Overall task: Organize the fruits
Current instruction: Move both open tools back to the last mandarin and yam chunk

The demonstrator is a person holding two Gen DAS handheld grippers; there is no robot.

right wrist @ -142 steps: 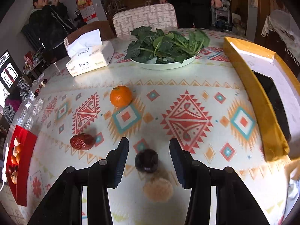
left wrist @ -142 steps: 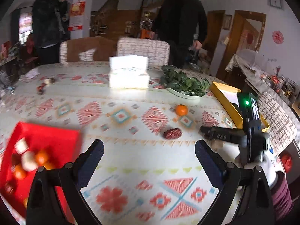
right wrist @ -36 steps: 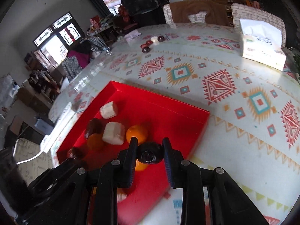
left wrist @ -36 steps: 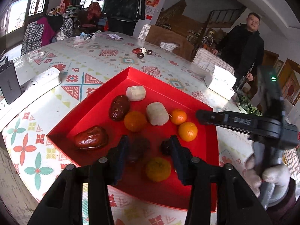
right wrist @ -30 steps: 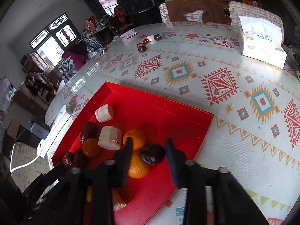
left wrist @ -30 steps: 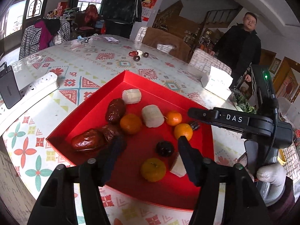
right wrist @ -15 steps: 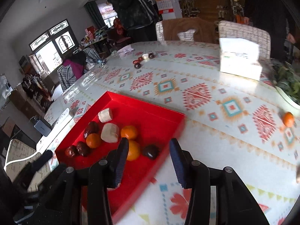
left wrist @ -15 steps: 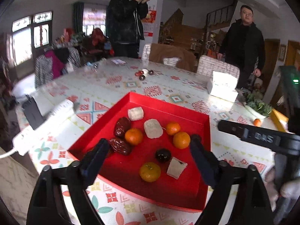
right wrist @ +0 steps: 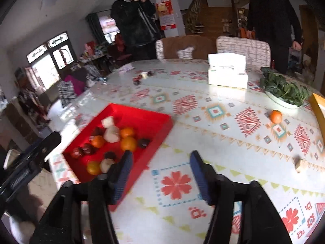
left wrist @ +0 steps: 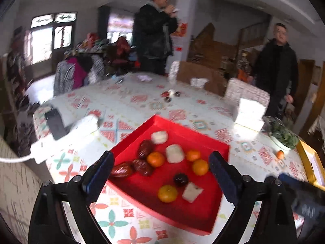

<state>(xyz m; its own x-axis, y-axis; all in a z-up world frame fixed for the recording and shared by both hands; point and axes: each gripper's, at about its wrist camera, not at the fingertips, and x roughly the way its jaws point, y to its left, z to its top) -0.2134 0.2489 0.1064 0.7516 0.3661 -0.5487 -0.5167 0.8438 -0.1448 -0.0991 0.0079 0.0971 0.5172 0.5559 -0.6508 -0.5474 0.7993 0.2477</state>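
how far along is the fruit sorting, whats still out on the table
Mostly done: the red tray already holds a cluster of oranges, dark red dates and pale pieces. Nothing is in hand; both the left tongs and right tongs are open and empty. Left to collect: one orange near the plate of greens, and a small pale piece on the tablecloth at right.

- The left wrist view looks down and forward from above the near edge of the red tray (left wrist: 221, 148), close to it, towards the room's far side.
- The right wrist view sits beside the red tray (right wrist: 162, 122), facing across the desk (right wrist: 223, 142).
- Both share the tray, tissue box (left wrist: 249, 113) (right wrist: 227, 75) and lone orange (left wrist: 280, 154) (right wrist: 275, 116).
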